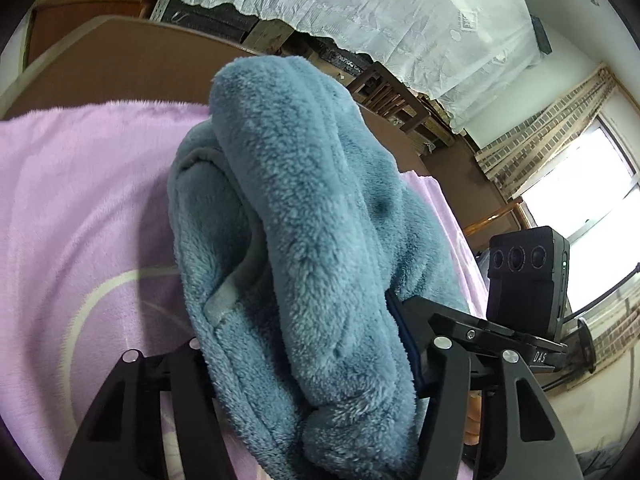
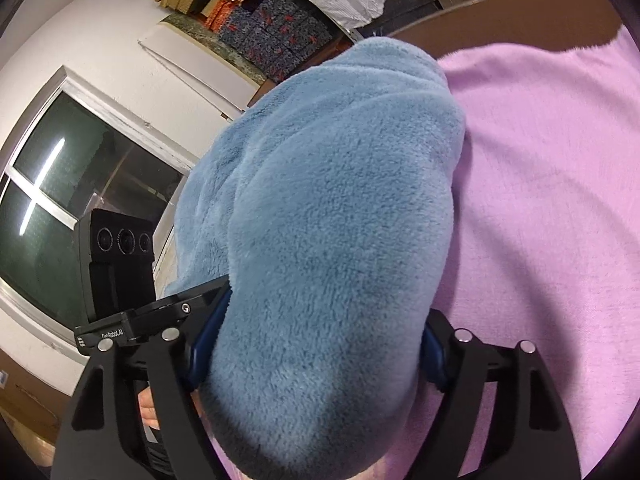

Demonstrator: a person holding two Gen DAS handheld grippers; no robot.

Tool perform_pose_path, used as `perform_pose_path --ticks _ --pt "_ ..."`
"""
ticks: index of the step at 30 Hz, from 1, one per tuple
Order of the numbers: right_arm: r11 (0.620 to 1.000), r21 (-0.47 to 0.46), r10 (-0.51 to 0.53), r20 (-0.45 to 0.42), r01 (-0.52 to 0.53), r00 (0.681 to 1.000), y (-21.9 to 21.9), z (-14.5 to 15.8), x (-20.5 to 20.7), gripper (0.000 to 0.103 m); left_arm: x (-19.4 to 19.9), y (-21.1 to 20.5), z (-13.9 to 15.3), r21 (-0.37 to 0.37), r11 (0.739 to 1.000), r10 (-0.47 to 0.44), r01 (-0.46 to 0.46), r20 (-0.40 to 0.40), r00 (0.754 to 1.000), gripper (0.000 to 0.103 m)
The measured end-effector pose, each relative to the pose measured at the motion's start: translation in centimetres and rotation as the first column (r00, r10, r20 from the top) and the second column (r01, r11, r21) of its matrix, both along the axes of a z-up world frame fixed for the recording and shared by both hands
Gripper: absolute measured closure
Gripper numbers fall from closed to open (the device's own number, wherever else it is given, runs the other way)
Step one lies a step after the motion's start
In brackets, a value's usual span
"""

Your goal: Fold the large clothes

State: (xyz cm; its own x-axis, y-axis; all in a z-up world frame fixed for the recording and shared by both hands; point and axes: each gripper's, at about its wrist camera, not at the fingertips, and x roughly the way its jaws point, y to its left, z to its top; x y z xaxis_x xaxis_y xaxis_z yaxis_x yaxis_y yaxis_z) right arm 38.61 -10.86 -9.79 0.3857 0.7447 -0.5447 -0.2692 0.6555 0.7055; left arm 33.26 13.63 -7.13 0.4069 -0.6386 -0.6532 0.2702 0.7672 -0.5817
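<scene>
A thick blue fleece garment point(image 1: 304, 216) fills the middle of the left wrist view, bunched in several folds with a grey trimmed edge showing. My left gripper point(image 1: 304, 360) is shut on a thick fold of it; the fingertips are buried in the fleece. The same garment point(image 2: 332, 240) fills the right wrist view. My right gripper point(image 2: 316, 344) is shut on a bulky fold of it, with blue pads point(image 2: 208, 336) pressed into both sides. The garment hangs over a pink blanket point(image 1: 80, 200).
The pink blanket point(image 2: 552, 168) covers a brown table point(image 1: 120, 68). A lace curtain point(image 1: 380, 12) hangs behind, with stacked boxes point(image 2: 276, 28) and wooden chairs point(image 1: 384, 92). Windows show at the right of the left wrist view point(image 1: 580, 184) and at the left of the right wrist view point(image 2: 60, 200).
</scene>
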Motion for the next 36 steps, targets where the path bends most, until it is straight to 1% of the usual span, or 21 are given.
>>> perform_pose_path --ticks 4,8,12,16,17,22,24,28,33,36 --pt "1.0 0.019 0.003 0.016 -0.003 1.0 -0.4 0.9 -0.2 0.028 -0.7 -0.4 1.7 0.008 1.0 0.0 -0.001 0.044 0.999 0.041" --pt "1.0 0.022 0.004 0.071 -0.005 0.997 -1.1 2.4 -1.7 0.028 -2.2 0.0 3.6 0.0 1.0 0.018 -0.018 0.088 0.996 0.041" --pt "0.999 0.034 0.013 0.116 -0.017 0.993 -1.1 4.5 -3.6 0.028 -4.3 0.2 5.4 -0.011 0.999 0.037 -0.036 0.111 0.993 0.041" --pt "0.999 0.038 0.032 0.149 -0.038 0.988 -1.6 6.4 -6.5 0.028 -7.5 -0.3 7.5 -0.005 0.999 0.045 -0.045 0.141 0.989 0.041" --pt "0.999 0.038 0.033 0.155 -0.039 0.987 -1.3 7.0 -6.8 0.028 -8.4 -0.6 8.0 -0.003 0.999 0.046 -0.046 0.152 0.987 0.041" --pt "0.999 0.041 0.027 0.205 -0.036 0.978 -3.5 9.1 -11.5 0.028 -12.8 -2.3 9.9 -0.007 0.999 0.035 -0.035 0.201 0.979 0.041" --pt "0.999 0.042 0.02 0.225 -0.03 0.974 -4.3 10.1 -12.6 0.028 -14.7 -3.2 10.6 -0.01 1.0 0.028 -0.026 0.224 0.974 0.041" --pt "0.999 0.046 -0.007 0.262 -0.005 0.965 -6.4 11.2 -16.7 0.028 -17.8 -5.2 11.9 -0.015 1.0 0.008 -0.004 0.258 0.966 0.041" --pt "0.998 0.048 -0.046 0.293 0.033 0.955 -9.5 12.7 -21.5 0.028 -20.9 -8.0 13.1 -0.013 0.999 -0.034 0.039 0.29 0.956 0.041" --pt "0.997 0.049 -0.08 0.316 0.068 0.946 -11.5 13.4 -24.4 0.028 -22.9 -10.3 13.6 -0.011 0.997 -0.074 0.082 0.312 0.947 0.041"
